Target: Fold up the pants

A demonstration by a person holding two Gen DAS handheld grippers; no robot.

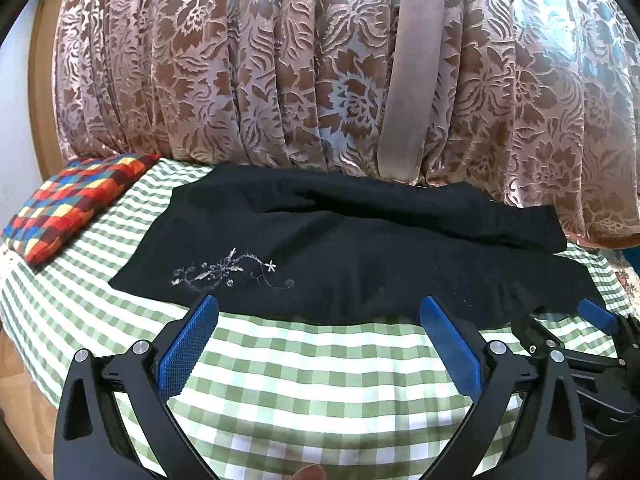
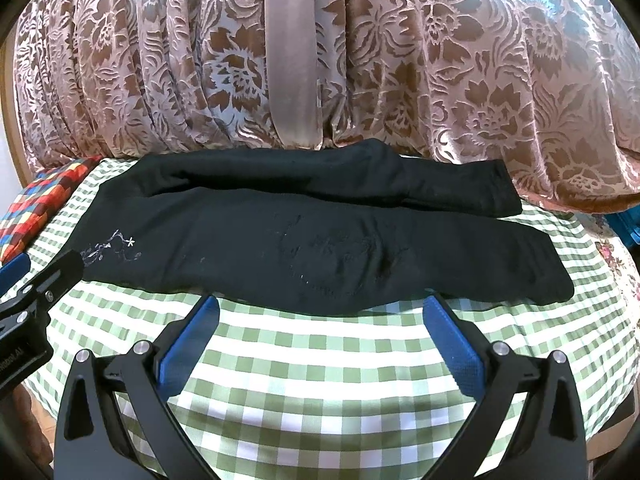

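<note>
Through the left wrist camera we see our left gripper [image 1: 318, 312] with its jaws spread wide and nothing between them, the blue pads [image 1: 188, 350] hanging over the green-and-white checked sheet [image 1: 304, 380]. The tips sit just short of the near hem of the black pants [image 1: 340, 252], which lie stretched across the sheet from 9 o'clock to 3 o'clock. A pale floral embroidery [image 1: 232, 272] marks the cloth toward 10 o'clock of the gripper. The far leg lies doubled along the 12 o'clock edge, against the foot of the brown flowered curtain [image 1: 248, 72]. A cushion of many-coloured squares [image 1: 72, 204] rests on the sheet at 9 o'clock, apart from the pants. At 3 o'clock our right gripper [image 1: 596, 316] comes into view, one blue pad showing at the pants' near edge; from here we cannot tell how its jaws stand.

Through the right wrist camera our right gripper [image 2: 320, 312] is likewise released, jaws wide, holding nothing, its pads [image 2: 452, 344] just shy of the pants [image 2: 320, 248]. The garment runs across the checked sheet [image 2: 320, 384] with the upper leg ending at 1 o'clock and the lower at 3 o'clock. The embroidery [image 2: 114, 250] sits at 9 o'clock, right beside the black frame of the left gripper [image 2: 36, 284]. The cushion [image 2: 40, 208] peeks in at 10 o'clock, and the curtain [image 2: 460, 60] fills the top.
</note>
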